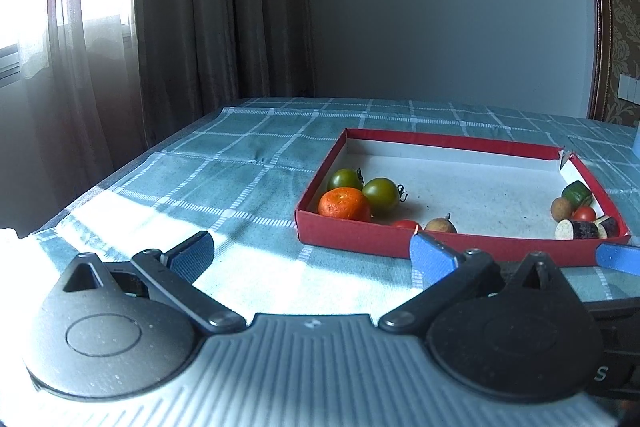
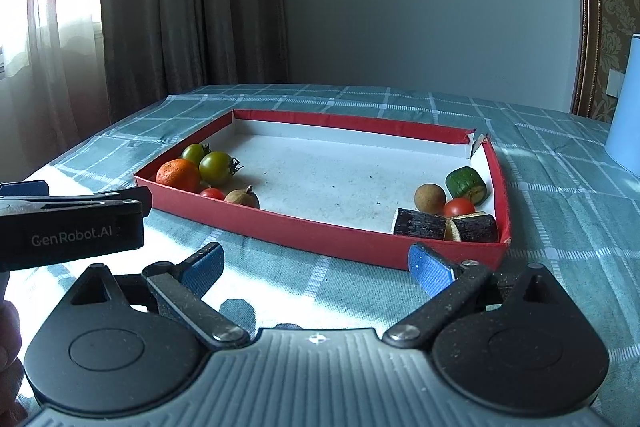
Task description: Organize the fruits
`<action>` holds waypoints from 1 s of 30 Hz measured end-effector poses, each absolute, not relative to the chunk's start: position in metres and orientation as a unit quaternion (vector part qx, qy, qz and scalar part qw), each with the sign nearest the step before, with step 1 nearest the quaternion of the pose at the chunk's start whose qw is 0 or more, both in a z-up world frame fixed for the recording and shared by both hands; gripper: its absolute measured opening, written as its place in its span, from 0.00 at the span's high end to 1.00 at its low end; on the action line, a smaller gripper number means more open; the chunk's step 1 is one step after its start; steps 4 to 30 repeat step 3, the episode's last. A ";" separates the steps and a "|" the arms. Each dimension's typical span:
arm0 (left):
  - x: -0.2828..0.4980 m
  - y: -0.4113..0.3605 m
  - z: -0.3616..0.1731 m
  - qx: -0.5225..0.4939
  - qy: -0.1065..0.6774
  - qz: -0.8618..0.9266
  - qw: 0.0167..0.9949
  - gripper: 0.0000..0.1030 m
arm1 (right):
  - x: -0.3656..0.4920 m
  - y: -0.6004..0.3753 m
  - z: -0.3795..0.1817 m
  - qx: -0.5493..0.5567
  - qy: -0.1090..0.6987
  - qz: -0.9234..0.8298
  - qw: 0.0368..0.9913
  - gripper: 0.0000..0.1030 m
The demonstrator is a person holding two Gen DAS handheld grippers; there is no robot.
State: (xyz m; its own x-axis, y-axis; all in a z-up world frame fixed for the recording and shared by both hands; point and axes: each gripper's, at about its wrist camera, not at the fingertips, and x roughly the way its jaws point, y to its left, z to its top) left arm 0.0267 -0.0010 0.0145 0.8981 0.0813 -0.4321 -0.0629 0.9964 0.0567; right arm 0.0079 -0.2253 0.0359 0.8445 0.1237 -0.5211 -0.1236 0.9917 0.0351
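Observation:
A shallow red tray (image 2: 320, 233) with a white floor lies on the checked tablecloth. At its left end sit an orange (image 2: 178, 175), two green tomatoes (image 2: 216, 167), a small red tomato (image 2: 212, 193) and a brown longan (image 2: 242, 198). At its right end lie a cucumber piece (image 2: 466, 185), a longan (image 2: 430, 198), a red tomato (image 2: 459, 207) and two dark eggplant pieces (image 2: 420, 224). My right gripper (image 2: 316, 265) is open and empty before the tray's near wall. My left gripper (image 1: 312, 253) is open and empty, left of the tray (image 1: 352, 237).
The left gripper's body (image 2: 72, 231) shows at the left of the right wrist view. A pale blue container (image 2: 626, 123) stands on the table at the far right. Curtains and a window are at the left, a wall behind. Sunlight falls on the near-left cloth.

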 end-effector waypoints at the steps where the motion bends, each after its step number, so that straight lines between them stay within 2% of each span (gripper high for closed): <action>1: 0.026 -0.002 0.014 0.021 0.222 0.037 0.974 0.00 | 0.008 -0.225 0.035 0.000 0.271 0.065 0.960 0.04; 30: 0.025 -0.003 0.012 0.027 0.222 0.037 0.974 0.00 | 0.008 -0.225 0.035 0.000 0.273 0.064 0.960 0.04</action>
